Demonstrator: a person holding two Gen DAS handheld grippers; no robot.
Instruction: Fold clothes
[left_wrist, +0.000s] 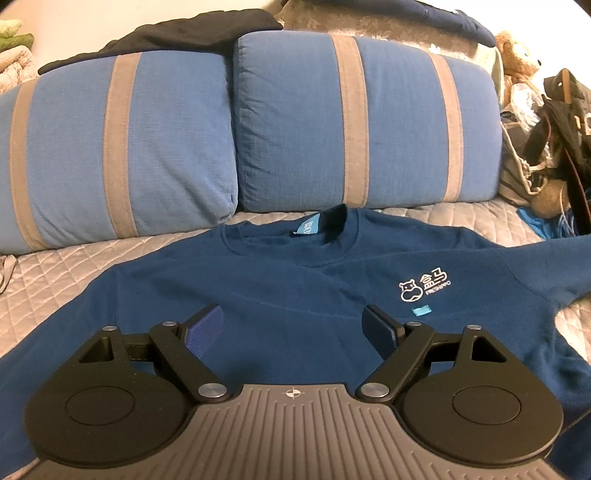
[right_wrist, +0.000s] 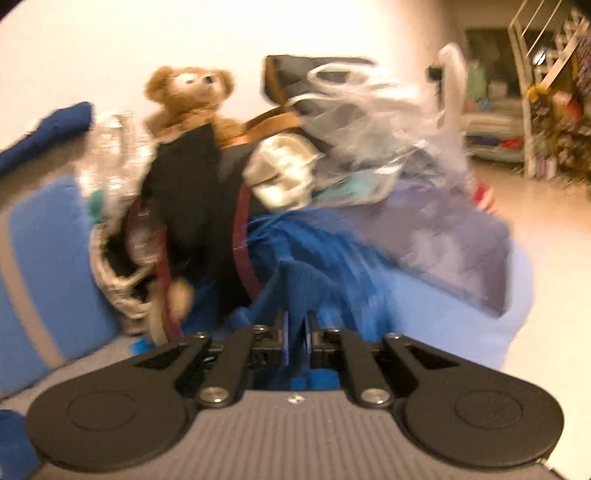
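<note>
Left gripper (left_wrist: 293, 328) jaws wide apart above blue sweatshirt (left_wrist: 295, 295) lying flat on quilted bed cover (left_wrist: 74, 266), right gripper (right_wrist: 295, 339) clamped on blue ribbed fabric (right_wrist: 291, 291), striped cushions (left_wrist: 351, 122) at twelve o'clock, teddy bear (right_wrist: 188, 96) at eleven o'clock in blurred right view

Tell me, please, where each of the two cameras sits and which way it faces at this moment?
Left wrist: on the open left gripper, above the flat blue sweatshirt, facing the striped cushions.
Right wrist: on the right gripper, shut on blue fabric, facing the clutter pile with the teddy bear; blurred.
Shared: both views show the teddy bear and the cushions.
</note>
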